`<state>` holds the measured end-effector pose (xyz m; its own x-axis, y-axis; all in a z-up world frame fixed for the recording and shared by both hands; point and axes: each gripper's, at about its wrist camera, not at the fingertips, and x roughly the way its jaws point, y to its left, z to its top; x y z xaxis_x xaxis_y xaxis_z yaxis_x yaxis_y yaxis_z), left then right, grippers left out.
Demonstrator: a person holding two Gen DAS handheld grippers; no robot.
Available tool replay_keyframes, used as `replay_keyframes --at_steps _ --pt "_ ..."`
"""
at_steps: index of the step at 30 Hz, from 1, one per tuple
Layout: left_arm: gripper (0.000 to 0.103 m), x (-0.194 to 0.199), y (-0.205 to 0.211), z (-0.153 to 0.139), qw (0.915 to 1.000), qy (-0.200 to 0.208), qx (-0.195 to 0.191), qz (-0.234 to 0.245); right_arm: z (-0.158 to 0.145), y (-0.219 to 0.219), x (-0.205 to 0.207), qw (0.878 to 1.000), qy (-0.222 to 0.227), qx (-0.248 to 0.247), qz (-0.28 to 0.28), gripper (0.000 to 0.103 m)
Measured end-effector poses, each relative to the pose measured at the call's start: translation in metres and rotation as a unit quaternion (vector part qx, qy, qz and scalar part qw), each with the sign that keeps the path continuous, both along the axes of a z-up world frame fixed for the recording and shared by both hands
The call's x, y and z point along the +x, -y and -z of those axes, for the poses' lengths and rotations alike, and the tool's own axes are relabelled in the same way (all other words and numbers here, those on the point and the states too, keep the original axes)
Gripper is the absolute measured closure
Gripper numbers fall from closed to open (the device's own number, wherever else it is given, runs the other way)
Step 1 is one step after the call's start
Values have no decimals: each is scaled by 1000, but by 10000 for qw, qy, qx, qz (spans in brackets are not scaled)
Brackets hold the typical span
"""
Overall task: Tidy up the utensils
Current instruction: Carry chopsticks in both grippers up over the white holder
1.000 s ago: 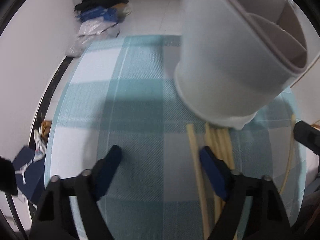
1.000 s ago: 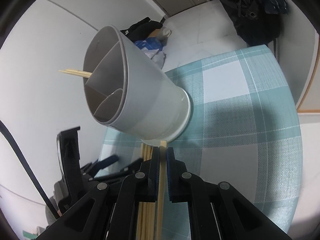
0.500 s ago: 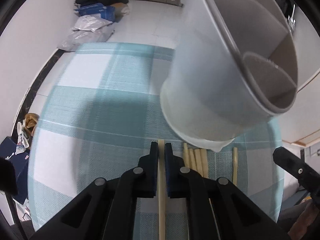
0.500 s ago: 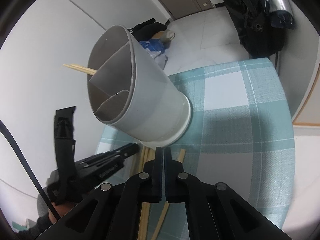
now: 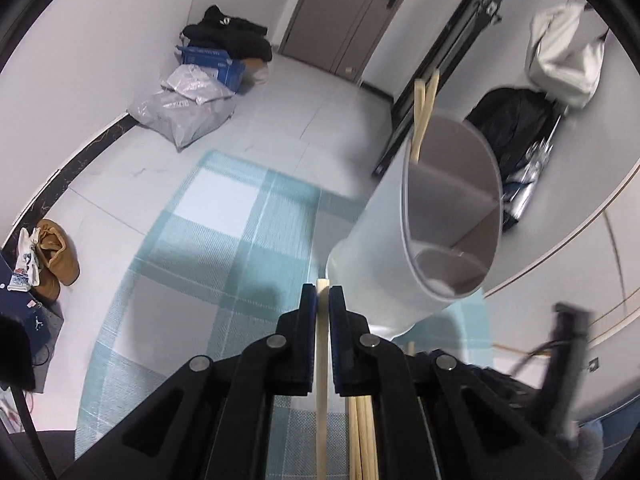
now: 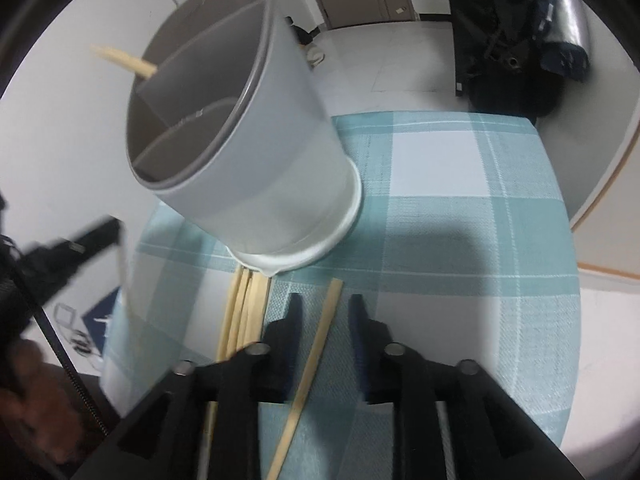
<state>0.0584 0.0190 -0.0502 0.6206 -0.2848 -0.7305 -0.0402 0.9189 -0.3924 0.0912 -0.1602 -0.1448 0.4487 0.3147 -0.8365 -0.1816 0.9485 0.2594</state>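
A grey divided utensil holder [image 5: 404, 236] [image 6: 256, 160] stands on a teal plaid table [image 5: 224, 240] [image 6: 460, 216], with chopsticks [image 5: 422, 108] [image 6: 124, 62] sticking out of one compartment. My left gripper [image 5: 322, 290] is shut on a single wooden chopstick [image 5: 321, 380], lifted above the table beside the holder. Several loose chopsticks [image 5: 362, 436] [image 6: 244, 312] lie at the holder's base. My right gripper [image 6: 326, 300] is open, low over the table, straddling one chopstick [image 6: 312, 368] that lies between its fingers.
The table's edge drops to a tiled floor with bags and a box [image 5: 200, 80], shoes [image 5: 52, 248], and dark bags [image 6: 520, 40]. The left gripper [image 6: 72, 248] shows blurred at the left of the right wrist view.
My left gripper closed on a chopstick and rose with it. My right gripper, shut on a chopstick a second ago, has opened; that chopstick now lies on the table.
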Motion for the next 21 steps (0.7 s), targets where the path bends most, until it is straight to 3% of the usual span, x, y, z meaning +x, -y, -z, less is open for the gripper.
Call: replay_keyframes --at_steps 3,6,8,9,15,21 --pt "100 9 -11 0 9999 112 -79 -26 10 -11 3 9994 -4 -353 25 71" --pt "100 10 -15 -2 9998 191 -112 21 10 -26 1 9960 278 -849 -97 73" --pt "100 4 -13 -10 9995 279 -73 85 11 -34 -1 9934 355 -1068 -235 93" --pt "100 2 -12 -12 9994 331 -57 105 12 -38 -2 9919 402 -1172 -297 94" --pt "100 -8 -6 -25 9979 535 52 374 3 -27 -7 9962 475 -688 -250 97" --pt "100 -22 4 -34 9950 697 285 657 -46 -7 -32 9925 1210 14 -182 97"
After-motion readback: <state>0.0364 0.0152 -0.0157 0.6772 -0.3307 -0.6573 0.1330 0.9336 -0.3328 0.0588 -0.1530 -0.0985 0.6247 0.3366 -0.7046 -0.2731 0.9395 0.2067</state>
